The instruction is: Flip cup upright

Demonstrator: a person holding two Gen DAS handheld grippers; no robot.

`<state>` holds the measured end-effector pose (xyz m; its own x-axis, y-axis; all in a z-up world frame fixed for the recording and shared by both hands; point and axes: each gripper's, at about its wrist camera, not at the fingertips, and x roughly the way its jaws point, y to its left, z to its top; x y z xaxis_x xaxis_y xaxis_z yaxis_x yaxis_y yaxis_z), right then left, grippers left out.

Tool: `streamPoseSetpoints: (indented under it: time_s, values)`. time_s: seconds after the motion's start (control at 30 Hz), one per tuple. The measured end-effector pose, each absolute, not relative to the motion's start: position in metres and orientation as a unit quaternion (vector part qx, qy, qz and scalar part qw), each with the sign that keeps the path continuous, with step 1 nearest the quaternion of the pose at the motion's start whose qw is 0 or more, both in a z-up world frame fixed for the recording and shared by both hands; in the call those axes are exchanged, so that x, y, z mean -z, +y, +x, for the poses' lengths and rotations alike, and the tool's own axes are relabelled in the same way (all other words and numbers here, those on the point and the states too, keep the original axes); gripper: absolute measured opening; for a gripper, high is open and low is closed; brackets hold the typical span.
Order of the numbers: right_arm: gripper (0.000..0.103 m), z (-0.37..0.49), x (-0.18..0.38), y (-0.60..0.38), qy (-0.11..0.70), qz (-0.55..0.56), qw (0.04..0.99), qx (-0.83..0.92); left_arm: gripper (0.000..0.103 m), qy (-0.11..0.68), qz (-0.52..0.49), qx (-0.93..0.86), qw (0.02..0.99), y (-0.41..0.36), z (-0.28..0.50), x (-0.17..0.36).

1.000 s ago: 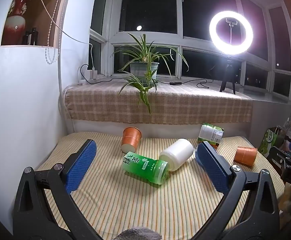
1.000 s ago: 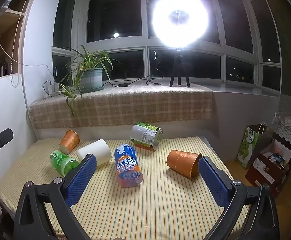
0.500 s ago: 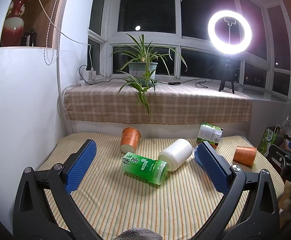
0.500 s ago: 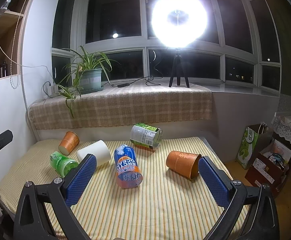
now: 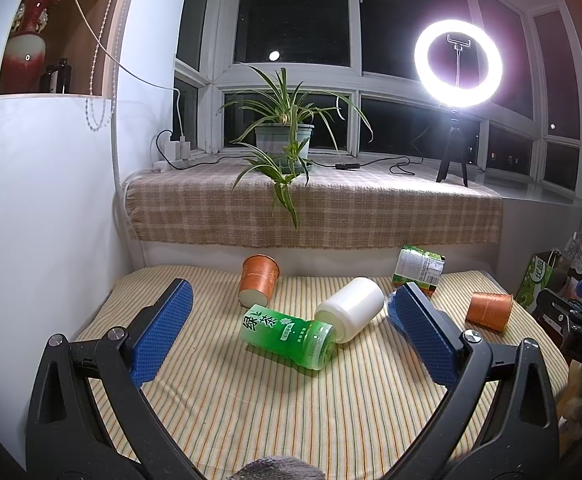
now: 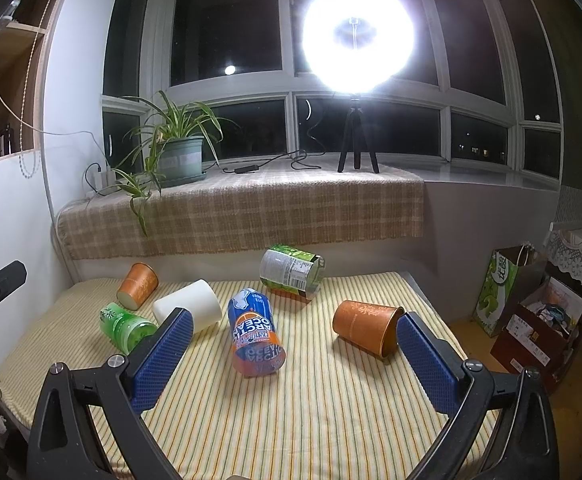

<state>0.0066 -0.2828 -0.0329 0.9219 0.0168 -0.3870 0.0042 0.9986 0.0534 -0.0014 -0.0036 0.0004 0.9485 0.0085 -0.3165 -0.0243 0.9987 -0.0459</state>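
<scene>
Several cups lie on their sides on a striped cloth. In the left wrist view: a green cup (image 5: 287, 336), a white cup (image 5: 351, 309), an orange cup (image 5: 259, 280) at the back, a green-label cup (image 5: 419, 268), another orange cup (image 5: 489, 312) at right. My left gripper (image 5: 291, 332) is open and empty, its jaws either side of the green and white cups, short of them. In the right wrist view: a blue-orange cup (image 6: 255, 332) in the middle, an orange cup (image 6: 367, 326), white (image 6: 189, 308), green (image 6: 125, 325). My right gripper (image 6: 291, 356) is open and empty.
A checked sill (image 5: 315, 208) with a potted plant (image 5: 285, 140) and ring light (image 5: 457, 64) stands behind. A white wall (image 5: 43, 220) borders the left. Bags and boxes (image 6: 531, 320) sit off the right edge. The cloth (image 6: 311, 412) near me is bare.
Both views have shifted only slightly; the cups lie where they were and both grippers stay open.
</scene>
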Motion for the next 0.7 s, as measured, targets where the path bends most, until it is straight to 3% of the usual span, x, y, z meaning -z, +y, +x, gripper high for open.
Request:
streamPoseSetpoints:
  time_s: [0.7]
  values:
    - [0.103, 0.0073, 0.0343, -0.2831, 0.200, 0.027, 0.979, -0.003, 0.103, 0.161, -0.023, -0.008, 0.987, -0.0044, -0.0019, 0.0001]
